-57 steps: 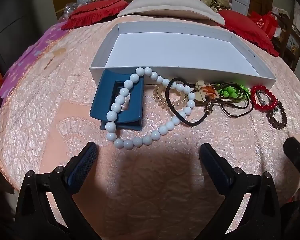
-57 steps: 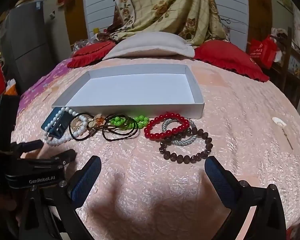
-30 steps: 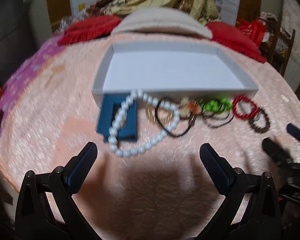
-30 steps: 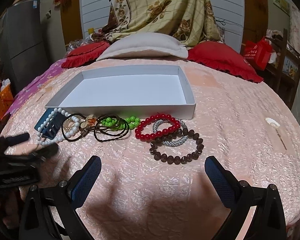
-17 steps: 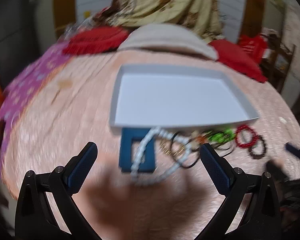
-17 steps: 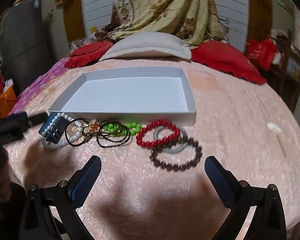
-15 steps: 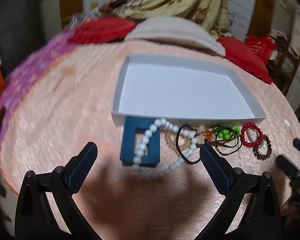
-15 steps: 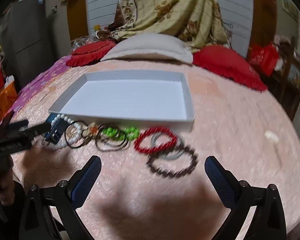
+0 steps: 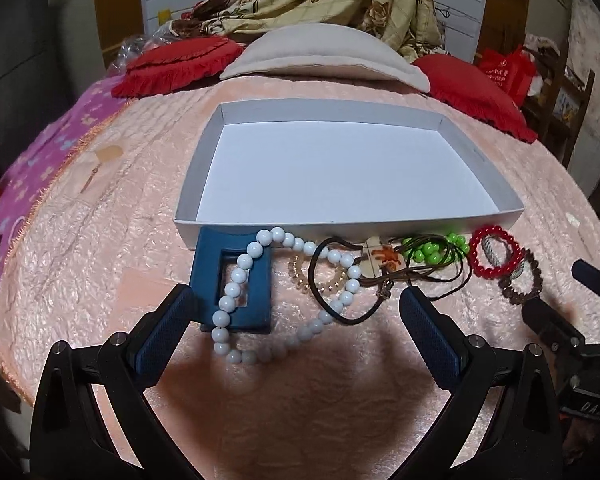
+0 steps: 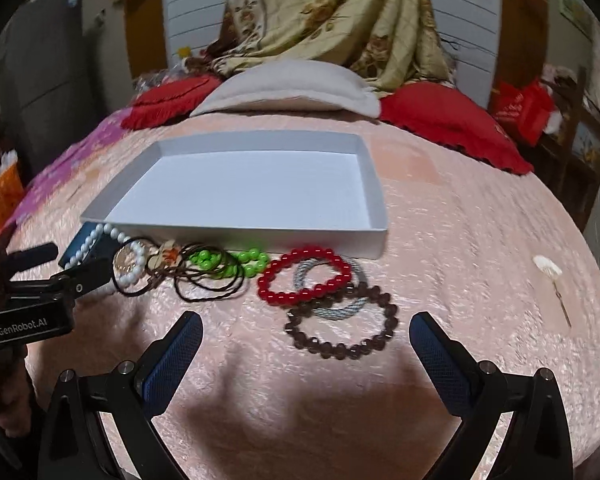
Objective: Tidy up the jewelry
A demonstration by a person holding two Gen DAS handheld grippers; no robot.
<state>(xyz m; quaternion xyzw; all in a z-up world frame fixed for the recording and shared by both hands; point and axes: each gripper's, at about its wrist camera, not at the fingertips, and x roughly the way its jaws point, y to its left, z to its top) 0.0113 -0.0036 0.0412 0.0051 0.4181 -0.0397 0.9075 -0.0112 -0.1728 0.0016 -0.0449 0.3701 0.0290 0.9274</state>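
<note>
An empty white tray (image 9: 512,216) (image 10: 376,240) lies on a pink bedspread. In front of it lies a row of jewelry: a white bead necklace (image 9: 236,276) draped over a blue rectangular clip (image 9: 260,300), a clear coil band (image 9: 300,280), brown cords with a pendant (image 9: 376,260), green beads (image 9: 424,254) (image 10: 208,258), a red bead bracelet (image 9: 478,264) (image 10: 300,292), a grey woven bracelet (image 10: 340,312) and a dark brown bead bracelet (image 10: 340,346). My left gripper (image 9: 296,320) is open and empty, just short of the white necklace. My right gripper (image 10: 306,342) is open and empty, at the brown bracelet.
Red cushions (image 9: 180,64) and a beige pillow (image 9: 324,52) lie behind the tray. A small white shell pin (image 10: 548,268) lies on the bedspread at the right. A purple cloth (image 9: 40,152) covers the bed's left edge. Shelves (image 10: 580,128) stand at the right.
Both grippers swung about and moved back toward the jewelry row, now closer to it. Both stay open and empty. The jewelry has not moved.
</note>
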